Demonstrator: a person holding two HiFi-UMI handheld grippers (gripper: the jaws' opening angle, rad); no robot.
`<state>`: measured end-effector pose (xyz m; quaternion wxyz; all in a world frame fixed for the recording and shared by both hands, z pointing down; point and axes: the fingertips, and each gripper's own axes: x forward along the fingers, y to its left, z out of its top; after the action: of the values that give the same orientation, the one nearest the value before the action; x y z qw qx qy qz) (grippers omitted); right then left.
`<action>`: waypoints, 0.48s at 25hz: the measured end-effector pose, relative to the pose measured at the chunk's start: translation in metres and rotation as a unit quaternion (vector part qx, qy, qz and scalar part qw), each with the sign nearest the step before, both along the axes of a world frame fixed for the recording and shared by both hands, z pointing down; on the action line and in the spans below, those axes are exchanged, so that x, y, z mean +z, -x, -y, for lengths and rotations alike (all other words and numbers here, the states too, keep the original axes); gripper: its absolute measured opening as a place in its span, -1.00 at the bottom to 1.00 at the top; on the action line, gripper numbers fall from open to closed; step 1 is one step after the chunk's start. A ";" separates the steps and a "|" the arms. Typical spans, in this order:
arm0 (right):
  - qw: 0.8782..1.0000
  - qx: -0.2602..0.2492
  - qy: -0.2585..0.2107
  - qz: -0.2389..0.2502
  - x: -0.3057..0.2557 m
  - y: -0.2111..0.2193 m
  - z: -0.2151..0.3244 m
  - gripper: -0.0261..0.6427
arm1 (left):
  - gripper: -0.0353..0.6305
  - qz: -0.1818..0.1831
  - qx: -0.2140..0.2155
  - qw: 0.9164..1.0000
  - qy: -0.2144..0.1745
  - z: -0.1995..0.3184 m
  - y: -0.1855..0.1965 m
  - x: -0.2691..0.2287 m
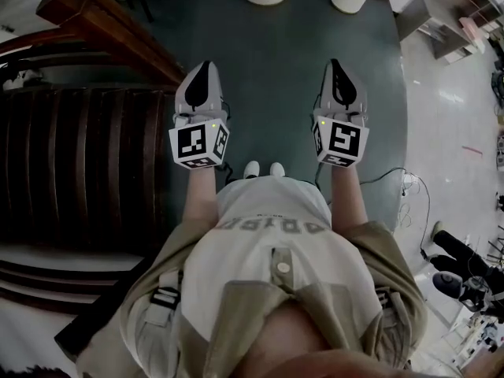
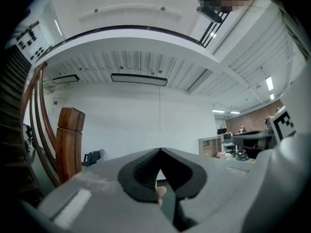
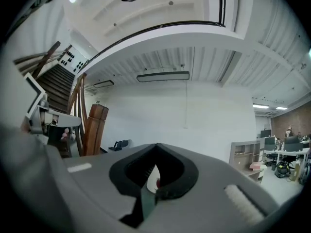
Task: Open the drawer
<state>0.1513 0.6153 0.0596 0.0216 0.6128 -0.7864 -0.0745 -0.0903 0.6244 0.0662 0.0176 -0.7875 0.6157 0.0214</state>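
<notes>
Pair, held level over dark floor [image 1: 276, 61] beside wooden staircase [image 1: 79, 156]: left gripper [image 1: 205, 69], jaws closed together, nothing between; right gripper [image 1: 335, 68], likewise closed and empty; drawer not discernible in any view.

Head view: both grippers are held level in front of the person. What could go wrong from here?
No drawer shows in any view, so it must first be found. The left gripper and right gripper are shut and empty; they would need opening before any grasp. The loose cable on the right could cause a trip.
</notes>
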 end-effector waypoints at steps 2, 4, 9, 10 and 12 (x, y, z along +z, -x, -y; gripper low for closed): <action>1.000 -0.001 0.005 0.001 0.003 0.000 0.002 -0.93 | -0.88 -0.002 -0.003 1.000 0.005 0.002 0.001 0.003; 1.000 -0.002 0.010 0.003 0.005 -0.003 0.005 -0.93 | -0.88 -0.004 -0.008 1.000 0.011 0.004 0.000 0.005; 0.999 -0.007 0.009 0.045 0.006 -0.026 0.012 -0.92 | -0.88 -0.005 -0.021 1.000 0.021 0.008 -0.017 0.012; 0.998 -0.008 0.006 0.056 0.005 -0.032 0.014 -0.91 | -0.88 -0.005 -0.022 0.999 0.022 0.010 -0.020 0.013; 0.998 -0.016 0.007 0.061 0.005 -0.039 0.020 -0.76 | -0.88 -0.009 -0.026 0.999 0.022 0.015 -0.025 0.014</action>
<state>0.1899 0.5952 0.0642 -0.0233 0.6030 -0.7967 -0.0324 -0.0653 0.6099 0.0800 -0.0050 -0.7714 0.6361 0.0142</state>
